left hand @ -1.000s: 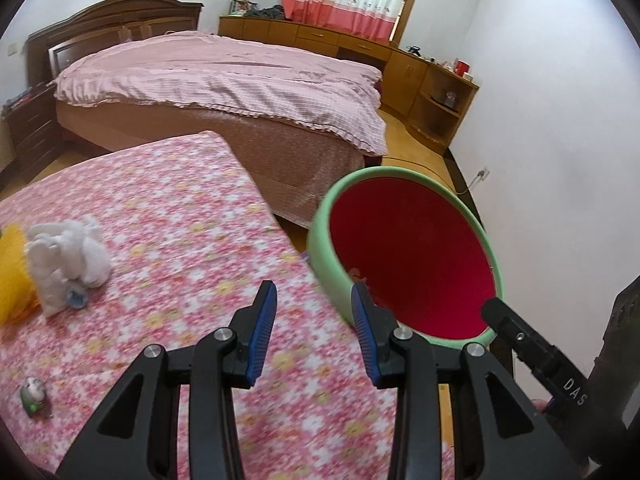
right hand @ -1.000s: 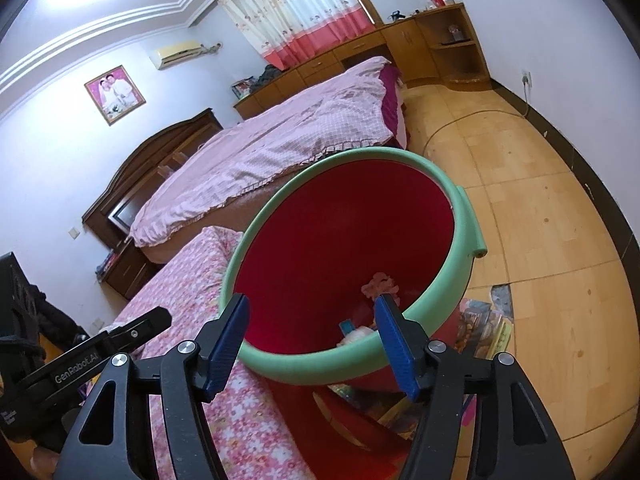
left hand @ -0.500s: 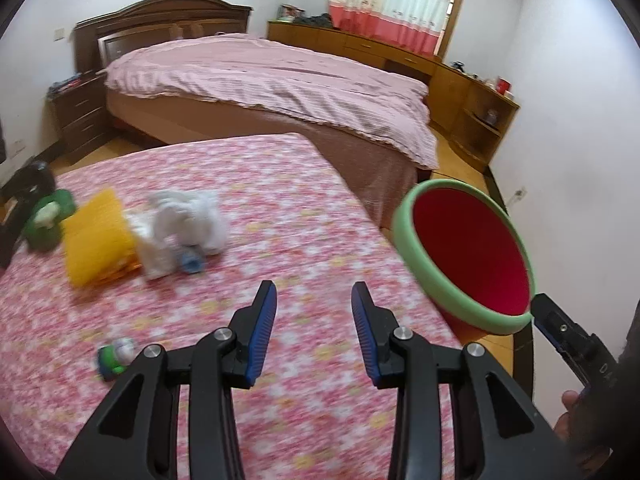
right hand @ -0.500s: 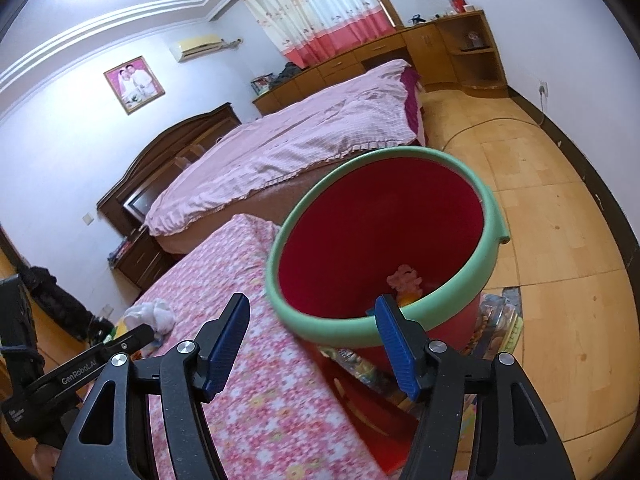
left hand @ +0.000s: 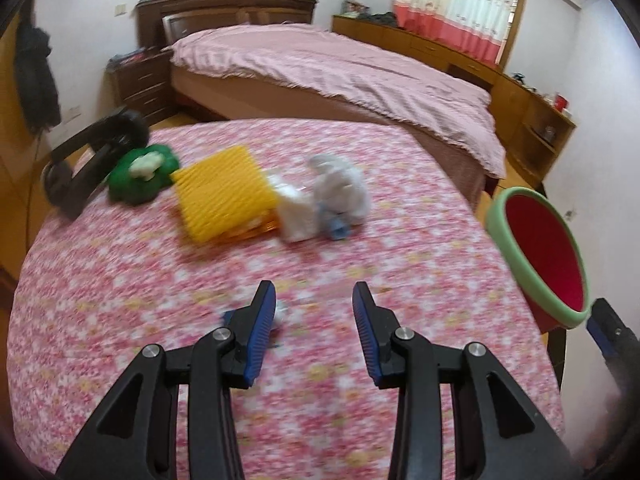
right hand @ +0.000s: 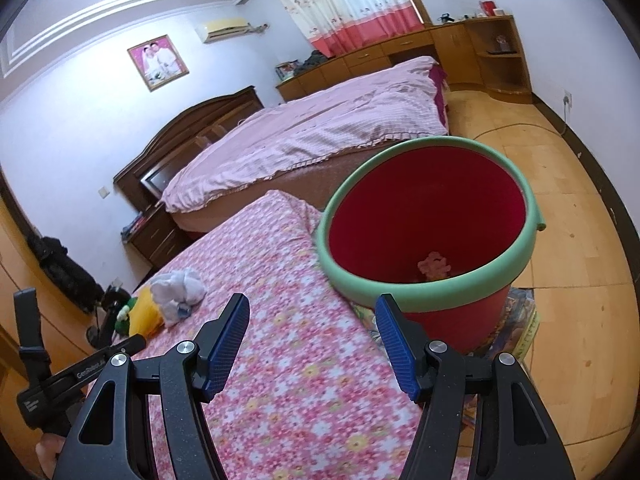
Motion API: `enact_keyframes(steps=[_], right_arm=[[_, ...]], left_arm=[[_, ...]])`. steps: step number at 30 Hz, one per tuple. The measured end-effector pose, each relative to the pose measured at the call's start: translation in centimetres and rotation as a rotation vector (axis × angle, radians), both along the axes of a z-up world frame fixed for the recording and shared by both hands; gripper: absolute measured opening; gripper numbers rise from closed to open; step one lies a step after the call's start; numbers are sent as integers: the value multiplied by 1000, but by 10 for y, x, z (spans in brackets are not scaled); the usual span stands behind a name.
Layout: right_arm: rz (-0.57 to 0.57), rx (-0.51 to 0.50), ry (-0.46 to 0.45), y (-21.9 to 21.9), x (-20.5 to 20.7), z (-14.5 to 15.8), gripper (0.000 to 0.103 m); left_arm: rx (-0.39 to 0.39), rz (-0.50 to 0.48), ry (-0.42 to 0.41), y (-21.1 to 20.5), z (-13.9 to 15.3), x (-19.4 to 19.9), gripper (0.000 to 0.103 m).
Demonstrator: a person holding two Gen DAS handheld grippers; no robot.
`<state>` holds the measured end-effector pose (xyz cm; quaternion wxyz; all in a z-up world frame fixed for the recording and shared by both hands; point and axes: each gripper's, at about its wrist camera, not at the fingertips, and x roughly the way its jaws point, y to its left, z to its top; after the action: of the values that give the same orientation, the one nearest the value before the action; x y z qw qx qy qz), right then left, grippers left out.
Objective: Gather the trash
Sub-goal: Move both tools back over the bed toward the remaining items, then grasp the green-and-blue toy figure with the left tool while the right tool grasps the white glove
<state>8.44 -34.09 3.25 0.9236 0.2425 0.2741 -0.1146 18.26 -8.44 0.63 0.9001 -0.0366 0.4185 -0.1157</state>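
Note:
My left gripper [left hand: 315,309] hovers open and empty over the pink flowered tablecloth [left hand: 160,300]. A small blue-and-white scrap [left hand: 280,314] lies just beside its left finger, partly hidden. Farther out lie crumpled white tissue [left hand: 340,188], a yellow ribbed piece [left hand: 224,196] and a green lump [left hand: 140,172]. The red bucket [left hand: 540,240] with a green rim stands off the table's right edge. My right gripper [right hand: 311,314] is open with nothing in it, just short of the bucket [right hand: 432,292]. Pink trash [right hand: 434,266] lies inside. The tissue [right hand: 178,288] shows at the left.
A black object [left hand: 92,160] sits at the table's far left edge. A bed with a pink cover [left hand: 340,72] stands behind the table. Wooden floor [right hand: 560,240] and colourful papers [right hand: 516,328] surround the bucket. My left gripper [right hand: 80,372] shows low on the left.
The left gripper has swung left, from facing the bucket to facing the trash on the table. The right gripper has drawn back from the bucket, which now looks smaller.

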Motion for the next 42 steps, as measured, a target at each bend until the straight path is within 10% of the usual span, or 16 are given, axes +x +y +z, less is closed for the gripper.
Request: enact_keyframes(steps=[17,42], right_arm=[[67,-26,45,28,15,-8,67],[219,-52,120,78,74,-7,67]], left_arm=[[-11,62,112,27,-42,14,48],[-5,103,-76,73,7,46,40]])
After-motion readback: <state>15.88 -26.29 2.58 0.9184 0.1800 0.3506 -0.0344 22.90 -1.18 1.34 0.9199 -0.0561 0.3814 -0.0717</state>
